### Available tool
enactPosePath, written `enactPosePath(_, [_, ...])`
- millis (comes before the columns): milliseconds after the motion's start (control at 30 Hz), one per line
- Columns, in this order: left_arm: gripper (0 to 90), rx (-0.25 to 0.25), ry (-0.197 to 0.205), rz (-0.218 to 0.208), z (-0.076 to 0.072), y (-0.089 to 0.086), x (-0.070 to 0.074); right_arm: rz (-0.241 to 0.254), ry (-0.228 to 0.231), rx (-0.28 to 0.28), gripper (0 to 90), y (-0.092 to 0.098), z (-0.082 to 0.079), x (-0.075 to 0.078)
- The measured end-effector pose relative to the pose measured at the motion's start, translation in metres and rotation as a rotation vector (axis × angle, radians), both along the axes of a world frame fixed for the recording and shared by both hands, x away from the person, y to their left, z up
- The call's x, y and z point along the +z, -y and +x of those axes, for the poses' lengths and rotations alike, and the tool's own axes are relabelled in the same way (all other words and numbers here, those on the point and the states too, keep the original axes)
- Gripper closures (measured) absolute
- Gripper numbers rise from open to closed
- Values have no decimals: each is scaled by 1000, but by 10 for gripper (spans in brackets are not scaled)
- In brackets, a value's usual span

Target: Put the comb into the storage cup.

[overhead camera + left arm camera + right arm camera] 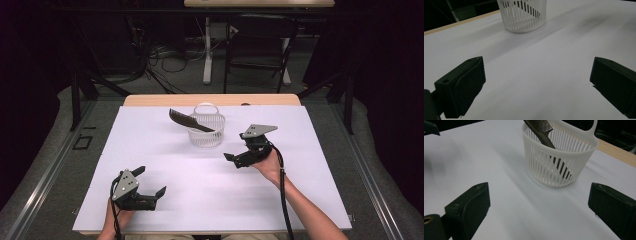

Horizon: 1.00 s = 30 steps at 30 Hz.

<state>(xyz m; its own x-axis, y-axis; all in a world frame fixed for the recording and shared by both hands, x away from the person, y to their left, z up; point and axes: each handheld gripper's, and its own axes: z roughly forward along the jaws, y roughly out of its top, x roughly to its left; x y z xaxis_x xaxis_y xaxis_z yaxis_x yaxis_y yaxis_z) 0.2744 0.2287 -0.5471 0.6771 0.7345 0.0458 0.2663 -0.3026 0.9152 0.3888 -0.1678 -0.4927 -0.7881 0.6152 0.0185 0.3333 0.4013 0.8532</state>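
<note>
Two claws over the white table [150, 150], both mine. White basket [206, 131] stands near the far edge, with the dark comb [190, 120] leaning inside, toothed end sticking out over the rim. My right claw [237, 150] hangs near the basket, jaws wide apart, holding nothing. My left claw [150, 181] sits near the front edge, also gaping, empty.
</note>
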Motion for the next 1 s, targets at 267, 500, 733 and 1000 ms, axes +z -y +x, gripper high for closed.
enactPosePath(267, [2, 4, 1, 2, -1, -1, 0, -6, -4, 3, 34, 3, -7, 0])
enactPosePath(500, [2, 4, 6, -1, -2, -2, 1, -2, -11, -1, 32, 8, -15, 1])
enactPosePath(733, [2, 6, 3, -1, -2, -1, 1, -3, -15, -15, 30, 16, -24, 1])
enactPosePath(1000, [2, 4, 1, 0, -2, -1, 1, -1, -12, -24, 26, 25, -33, 1])
